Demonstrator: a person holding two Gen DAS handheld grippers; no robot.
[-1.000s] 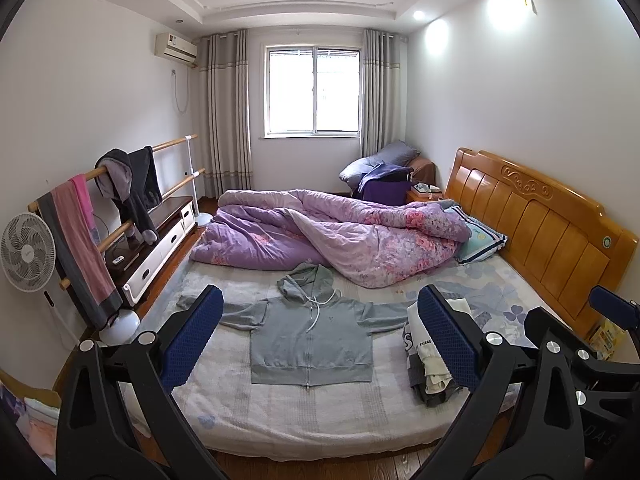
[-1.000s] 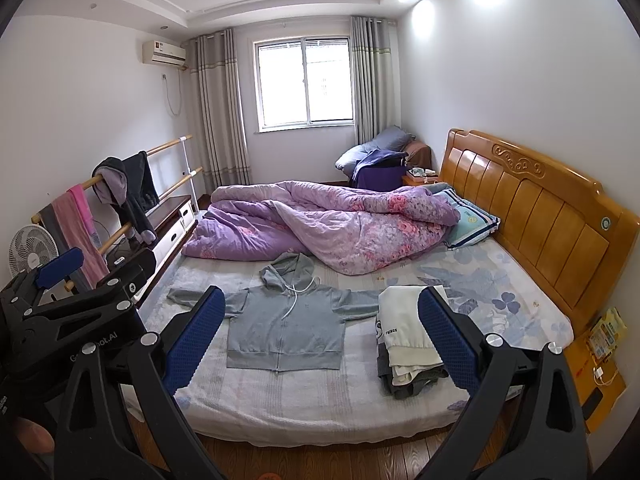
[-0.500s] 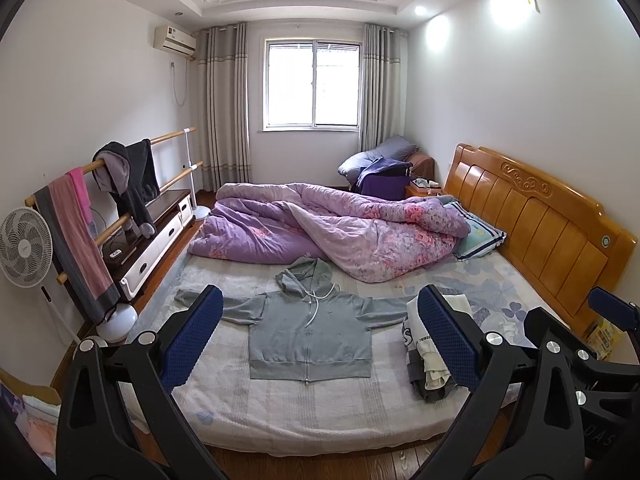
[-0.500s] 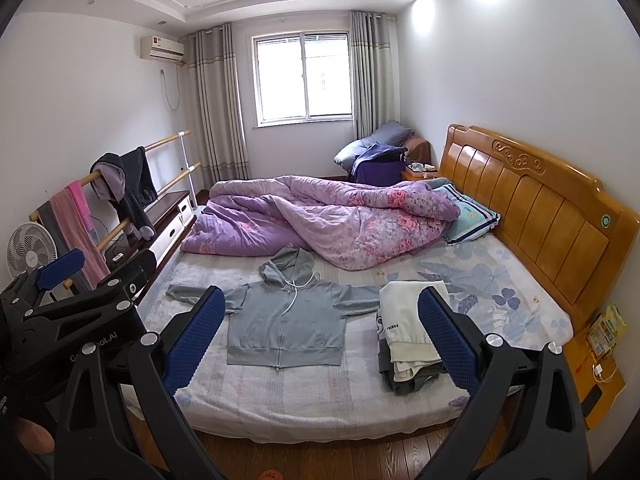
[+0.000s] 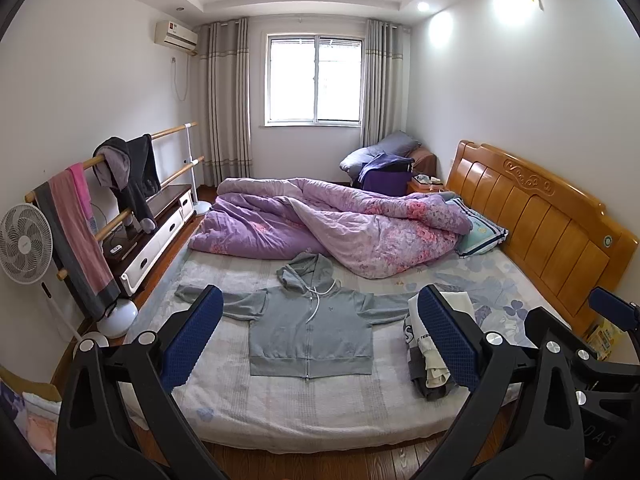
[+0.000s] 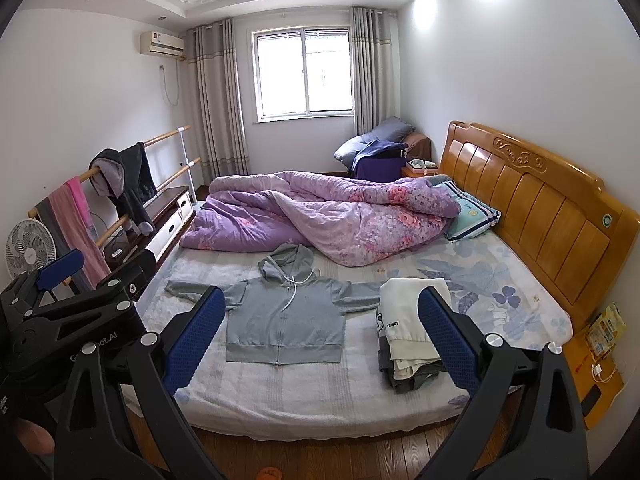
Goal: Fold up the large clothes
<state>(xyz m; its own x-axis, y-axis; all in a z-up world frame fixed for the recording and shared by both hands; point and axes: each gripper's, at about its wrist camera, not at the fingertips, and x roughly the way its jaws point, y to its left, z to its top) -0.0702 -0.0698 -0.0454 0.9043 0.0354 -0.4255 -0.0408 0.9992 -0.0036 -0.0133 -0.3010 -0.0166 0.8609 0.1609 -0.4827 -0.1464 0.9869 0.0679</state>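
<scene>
Left wrist view shows the grey hoodie spread flat, zip up, on the bed, sleeves out toward 9 and 3 o'clock; it looks soft, limp and light, so a cuff or shoulder seam seems the best hold. Both the left claw and the right claw hang wide apart and empty, short of the mattress. A folded pile sits at the hoodie's 3 o'clock, a purple quilt at 12, in a small bedroom.
</scene>
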